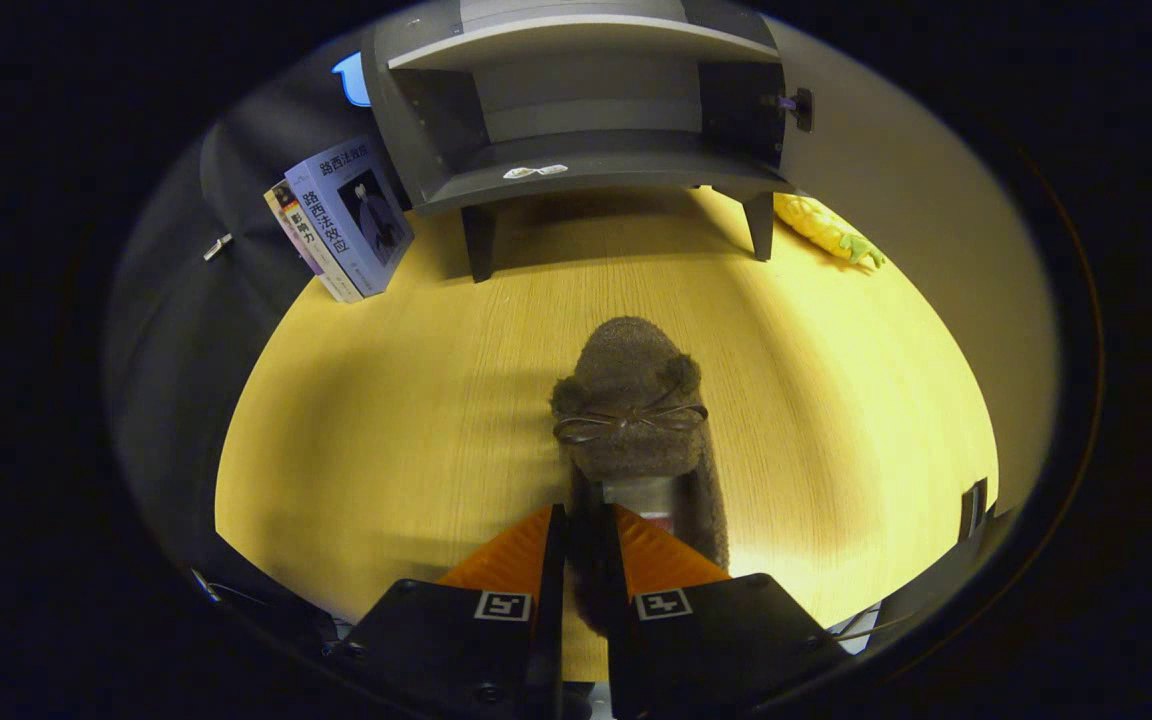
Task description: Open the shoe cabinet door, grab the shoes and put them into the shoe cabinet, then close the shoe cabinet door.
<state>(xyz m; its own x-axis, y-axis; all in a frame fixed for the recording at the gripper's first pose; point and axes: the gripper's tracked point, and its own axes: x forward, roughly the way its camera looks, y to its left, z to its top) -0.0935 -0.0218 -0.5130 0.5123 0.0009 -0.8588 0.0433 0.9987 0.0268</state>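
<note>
The shoe (633, 400) looks like soft, fuzzy cloth, matt and rough, with a thin glossy bow across the top and a smooth, shiny lining inside. The fingers (586, 545) have ribbed inner faces and are pressed on its fuzzy heel edge. The table (406, 420) shows a light wood grain, smooth with a slight sheen. The shoe cabinet (586, 170) has flat, matt painted boards. The books (346, 215) have glossy paper covers.
</note>
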